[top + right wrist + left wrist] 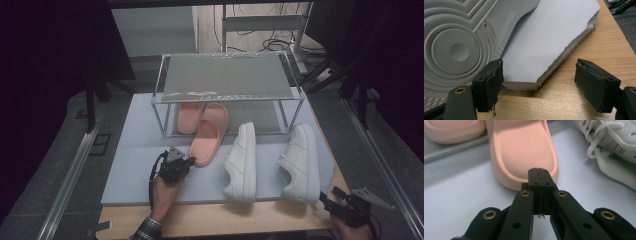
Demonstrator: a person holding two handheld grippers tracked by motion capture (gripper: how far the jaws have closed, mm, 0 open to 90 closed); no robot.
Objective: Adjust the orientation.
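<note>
A pink slipper (210, 137) lies on the grey mat (135, 170), its toe under the front of the rack. Its mate (190, 116) sits under the metal shoe rack (227, 77). My left gripper (188, 162) is at the near slipper's heel. In the left gripper view the jaws are shut with nothing between them, and the left gripper (538, 173) has its tips at the heel rim of the pink slipper (521, 150). Two white sneakers (242, 161) (301, 162) lie on their sides. My right gripper (326, 198) (539, 70) stands open just below the right sneaker's grey sole (456, 47).
The mat's torn corner (564, 53) rests on the wooden table (584, 45), whose edge is close at the right. A white sneaker with its laces (609, 137) lies right of the slipper's heel. Metal rails (70, 175) run along both sides, and cables lie on the floor behind the rack.
</note>
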